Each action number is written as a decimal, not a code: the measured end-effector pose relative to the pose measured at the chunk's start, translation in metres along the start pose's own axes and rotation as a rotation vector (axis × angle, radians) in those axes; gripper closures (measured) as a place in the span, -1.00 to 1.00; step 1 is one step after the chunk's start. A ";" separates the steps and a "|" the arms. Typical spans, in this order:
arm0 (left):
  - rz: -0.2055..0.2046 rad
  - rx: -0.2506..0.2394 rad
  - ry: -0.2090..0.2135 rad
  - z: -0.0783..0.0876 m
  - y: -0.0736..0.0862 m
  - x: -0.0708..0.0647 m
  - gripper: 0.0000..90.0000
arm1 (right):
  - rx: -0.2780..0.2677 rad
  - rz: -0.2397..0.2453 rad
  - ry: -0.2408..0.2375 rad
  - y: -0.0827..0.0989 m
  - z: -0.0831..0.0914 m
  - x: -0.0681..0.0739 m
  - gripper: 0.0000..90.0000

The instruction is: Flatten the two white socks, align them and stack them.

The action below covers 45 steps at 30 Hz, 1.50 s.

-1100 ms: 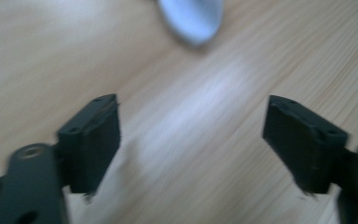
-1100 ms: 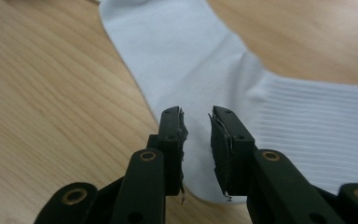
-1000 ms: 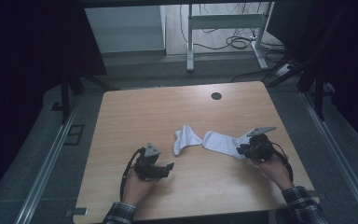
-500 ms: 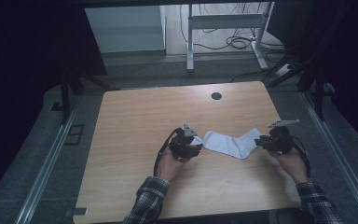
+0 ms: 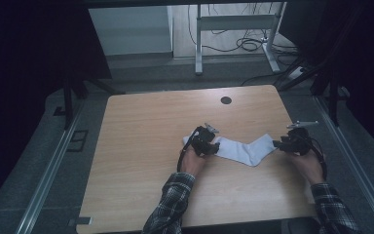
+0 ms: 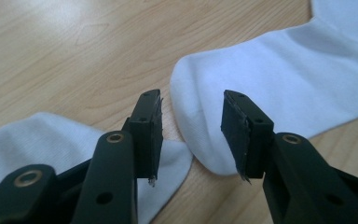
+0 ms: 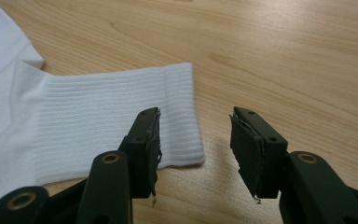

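Observation:
A white sock (image 5: 246, 148) lies stretched flat across the wooden table (image 5: 146, 126) between my two grippers. My left gripper (image 5: 214, 145) is at its toe end. In the left gripper view the rounded toe (image 6: 242, 88) lies between the open jaws (image 6: 191, 109), which have just been closing; the pads stand clear of it. A second white sock (image 6: 28, 135) lies under that gripper's left jaw. My right gripper (image 5: 277, 144) is at the cuff end. Its jaws (image 7: 193, 128) have just been opening, and the ribbed cuff (image 7: 121, 112) lies free by the left fingertip (image 7: 147, 133).
A round dark hole (image 5: 226, 100) sits near the table's far edge. The person's plaid sleeves (image 5: 173, 204) come in over the near edge. Metal table legs and cables (image 5: 243, 39) stand on the floor beyond.
The left hand has travelled right from the table's front to the sock's toe. The right hand has drawn the cuff to the right, straightening the sock, and its jaws have opened off it.

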<state>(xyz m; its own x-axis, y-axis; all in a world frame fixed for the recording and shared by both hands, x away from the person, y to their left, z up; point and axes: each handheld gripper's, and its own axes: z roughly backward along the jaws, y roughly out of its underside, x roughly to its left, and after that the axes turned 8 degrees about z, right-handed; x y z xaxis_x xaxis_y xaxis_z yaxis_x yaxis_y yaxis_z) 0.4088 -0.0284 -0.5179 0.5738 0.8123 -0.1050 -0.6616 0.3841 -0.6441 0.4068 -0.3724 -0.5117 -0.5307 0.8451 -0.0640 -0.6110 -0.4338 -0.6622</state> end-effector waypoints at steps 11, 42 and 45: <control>-0.005 0.023 0.019 -0.012 0.003 -0.003 0.82 | 0.030 -0.028 -0.045 0.008 -0.008 0.006 0.72; 0.005 -0.084 0.043 0.131 0.064 0.032 0.88 | -0.110 0.170 -0.233 -0.032 0.047 0.103 0.77; 0.030 -0.078 0.029 0.141 0.082 0.041 0.88 | -0.102 0.188 -0.249 -0.033 0.042 0.114 0.77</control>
<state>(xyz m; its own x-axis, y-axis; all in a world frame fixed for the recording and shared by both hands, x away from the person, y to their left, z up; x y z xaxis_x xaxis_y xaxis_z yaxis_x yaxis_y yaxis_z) 0.3096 0.0989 -0.4681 0.5688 0.8093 -0.1465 -0.6396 0.3232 -0.6974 0.3416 -0.2752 -0.4658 -0.7636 0.6455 -0.0161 -0.4335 -0.5309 -0.7281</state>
